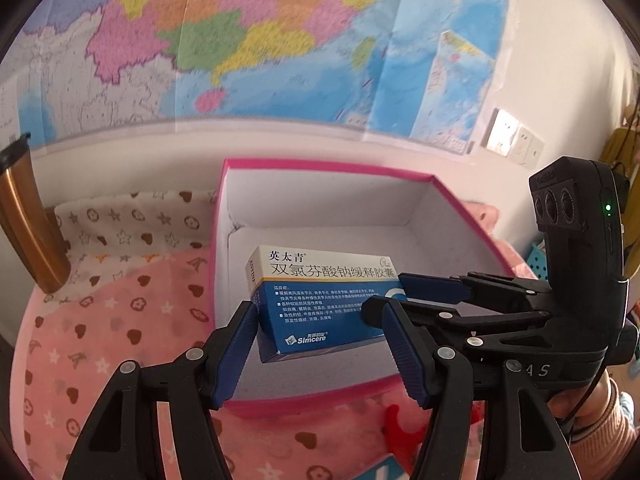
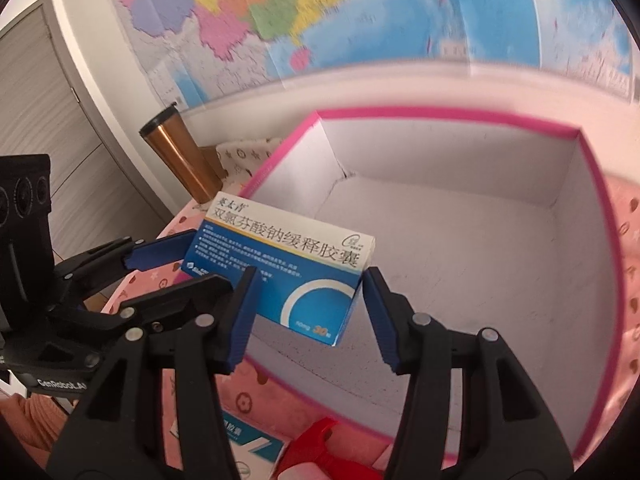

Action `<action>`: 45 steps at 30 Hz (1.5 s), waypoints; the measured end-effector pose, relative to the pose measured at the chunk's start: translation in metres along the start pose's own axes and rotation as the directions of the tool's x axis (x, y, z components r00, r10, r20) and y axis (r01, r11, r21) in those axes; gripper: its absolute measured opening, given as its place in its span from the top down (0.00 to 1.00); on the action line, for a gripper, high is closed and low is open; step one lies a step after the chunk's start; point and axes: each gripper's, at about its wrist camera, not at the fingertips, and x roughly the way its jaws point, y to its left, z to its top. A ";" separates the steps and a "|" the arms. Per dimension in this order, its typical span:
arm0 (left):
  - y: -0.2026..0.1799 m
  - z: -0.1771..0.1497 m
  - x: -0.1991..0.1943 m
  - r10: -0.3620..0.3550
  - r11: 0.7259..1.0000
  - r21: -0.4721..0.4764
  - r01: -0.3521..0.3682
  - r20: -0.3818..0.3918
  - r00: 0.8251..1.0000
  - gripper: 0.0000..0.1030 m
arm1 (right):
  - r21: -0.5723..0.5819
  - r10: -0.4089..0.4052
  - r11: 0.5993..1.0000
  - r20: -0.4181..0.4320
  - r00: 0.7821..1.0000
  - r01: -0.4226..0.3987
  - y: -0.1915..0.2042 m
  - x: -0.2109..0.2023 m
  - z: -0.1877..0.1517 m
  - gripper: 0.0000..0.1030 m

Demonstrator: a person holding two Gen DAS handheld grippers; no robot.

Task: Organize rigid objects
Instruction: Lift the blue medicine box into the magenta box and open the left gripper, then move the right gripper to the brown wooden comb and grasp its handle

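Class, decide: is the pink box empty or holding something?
Empty: the pink box shows only bare white floor; the medicine carton hangs above it, gripped.

Your left gripper (image 1: 324,344) and right gripper (image 2: 310,314), black frames, ribbed blue pads, silver rivets, a green light, your striped pink sleeve (image 1: 608,432)

**What the views hide or cut off**

In front of the pink-rimmed box (image 2: 600,216), at the right wrist view's bottom edge, a red plastic thing (image 2: 320,452) and a white-and-blue carton (image 2: 248,444) are cut off, their shapes untold; the medicine box (image 2: 280,268) over the pink-rimmed box has small print too fine to read, and its lower left corner is covered by the left tongs (image 2: 200,256); behind the pink-rimmed box the wall map (image 2: 360,12) smears into blur; left of it the copper tumbler (image 1: 24,216) is cropped by the left wrist view's edge.
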 end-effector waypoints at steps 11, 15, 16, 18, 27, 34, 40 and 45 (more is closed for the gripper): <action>-0.001 -0.007 -0.007 0.121 0.993 0.003 -0.121 0.054 0.991 0.37 | 0.035 -0.002 0.999 0.003 1.000 0.002 -0.008 -0.009 -0.002 0.47; -0.006 -0.020 -0.031 0.061 0.998 0.014 -0.063 0.102 0.993 0.36 | 0.006 -0.005 1.000 0.094 0.996 0.005 -0.008 -0.060 -0.019 0.45; -0.008 -0.024 -0.036 0.038 0.999 0.011 -0.039 0.108 0.993 0.35 | -0.002 -0.018 1.000 0.116 0.993 0.018 -0.009 -0.073 -0.026 0.44; -0.012 -0.033 -0.043 -0.018 1.000 0.022 0.015 0.109 0.994 0.35 | -0.006 -0.047 0.999 0.144 0.988 0.049 -0.011 -0.093 -0.038 0.42; -0.055 -0.077 -0.036 -0.139 0.983 0.118 0.137 0.007 0.990 0.34 | 0.110 -0.151 0.984 0.112 0.982 0.138 -0.048 -0.136 -0.112 0.41; -0.069 -0.103 -0.011 -0.208 0.970 0.100 0.220 -0.117 0.971 0.34 | 0.168 -0.155 0.975 0.057 0.986 0.144 -0.055 -0.146 -0.155 0.41; -0.079 -0.116 -0.002 -0.253 0.960 0.084 0.269 -0.167 0.953 0.35 | 0.176 -0.116 0.979 0.053 0.992 0.105 -0.049 -0.145 -0.168 0.42; -0.083 -0.120 0.003 -0.265 0.956 0.078 0.284 -0.192 0.945 0.35 | 0.153 -0.089 0.985 0.038 0.995 0.082 -0.040 -0.137 -0.169 0.67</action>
